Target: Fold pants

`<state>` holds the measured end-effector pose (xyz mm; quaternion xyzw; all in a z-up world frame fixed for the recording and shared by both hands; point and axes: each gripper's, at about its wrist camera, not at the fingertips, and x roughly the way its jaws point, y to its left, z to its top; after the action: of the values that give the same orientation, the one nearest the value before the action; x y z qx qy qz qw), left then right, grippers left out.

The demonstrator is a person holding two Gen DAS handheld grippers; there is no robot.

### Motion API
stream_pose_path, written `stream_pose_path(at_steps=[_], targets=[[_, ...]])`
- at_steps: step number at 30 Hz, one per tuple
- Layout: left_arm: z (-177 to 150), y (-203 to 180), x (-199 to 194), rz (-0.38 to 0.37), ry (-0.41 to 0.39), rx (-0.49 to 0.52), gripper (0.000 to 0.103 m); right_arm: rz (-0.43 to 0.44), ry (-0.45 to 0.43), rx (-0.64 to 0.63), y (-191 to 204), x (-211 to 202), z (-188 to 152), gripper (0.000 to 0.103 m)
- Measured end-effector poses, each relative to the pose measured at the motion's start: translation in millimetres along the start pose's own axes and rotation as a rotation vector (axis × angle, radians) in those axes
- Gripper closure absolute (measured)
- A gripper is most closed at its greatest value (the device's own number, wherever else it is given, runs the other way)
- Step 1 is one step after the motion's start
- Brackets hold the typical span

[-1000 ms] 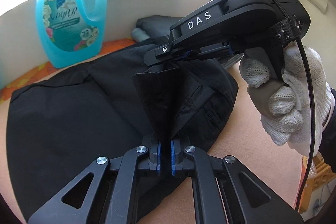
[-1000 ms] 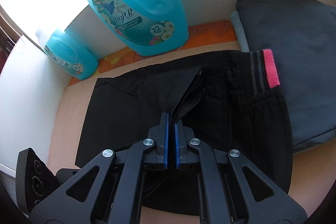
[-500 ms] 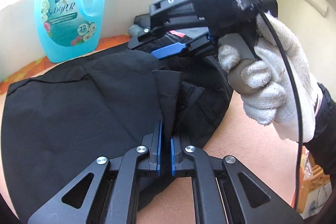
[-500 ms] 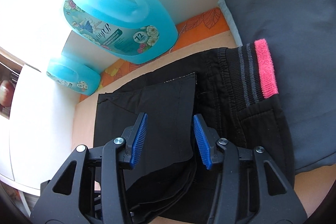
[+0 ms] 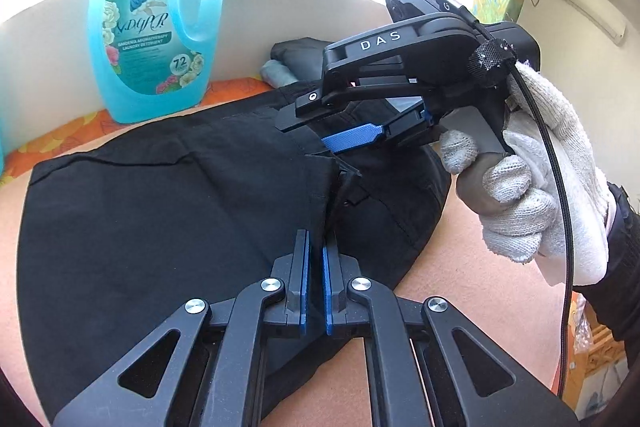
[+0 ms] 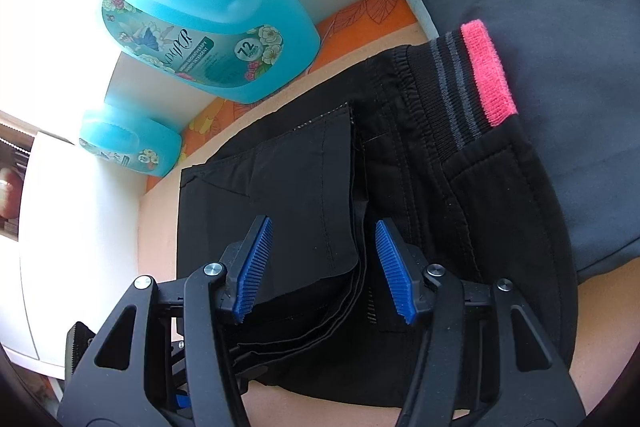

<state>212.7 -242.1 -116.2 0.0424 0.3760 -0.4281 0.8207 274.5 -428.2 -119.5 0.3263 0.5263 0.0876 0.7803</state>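
The black pants (image 6: 400, 227) lay on the peach tabletop (image 5: 460, 267) before the blue detergent jug (image 6: 208, 27). Your right gripper (image 6: 324, 267) had just opened, dropping the folded leg end; your left gripper (image 5: 314, 283) stayed clamped on its near edge. Bare tabletop remained to the right.

The bench (image 6: 160, 227) has a plain peach-tan top, edged at the back by an orange strip with a leaf print (image 6: 372, 9) that meets a white wall. The black pants (image 6: 420, 227) lie folded flat across its middle. Behind them, on the orange strip against the wall, stands a large blue detergent jug (image 6: 208, 23), with a smaller blue jug (image 6: 128, 139) further along. At the pants' waistband end rests a folded dark grey garment (image 6: 560, 67), the pink-trimmed waistband (image 6: 486, 71) overlapping its edge.
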Motion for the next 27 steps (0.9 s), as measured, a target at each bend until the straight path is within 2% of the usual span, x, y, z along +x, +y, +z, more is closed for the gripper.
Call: stream_pose_path(at_steps=[7,9,10,11,13,16,20,23,27], targets=[[-2,4,-2,-0.013,0.000,-0.013,0.099,0.046,0.036,0.047,-5,13,-5,0.046],[-3,5,2,-0.012,0.007,-0.010,0.099,0.045,0.024,0.046,-3,17,-3,0.051],[-2,5,6,-0.012,0.011,-0.004,0.099,0.030,0.015,0.036,0,19,-2,0.060],[-3,4,8,-0.010,0.015,0.000,0.099,0.007,0.006,0.016,3,23,0,0.075],[-4,4,10,-0.010,0.022,0.002,0.099,-0.019,-0.010,-0.034,12,26,1,0.097],[-2,6,10,-0.022,0.016,-0.014,0.099,-0.052,-0.109,-0.200,42,6,-6,0.098],[8,2,14,-0.045,-0.006,-0.013,0.099,-0.153,-0.229,-0.427,77,-26,-18,0.099],[15,-4,26,-0.059,-0.003,-0.003,0.099,-0.198,-0.212,-0.414,64,-26,-7,0.099],[15,-17,45,-0.103,0.046,0.024,0.099,-0.287,-0.176,-0.431,41,-7,5,0.099]])
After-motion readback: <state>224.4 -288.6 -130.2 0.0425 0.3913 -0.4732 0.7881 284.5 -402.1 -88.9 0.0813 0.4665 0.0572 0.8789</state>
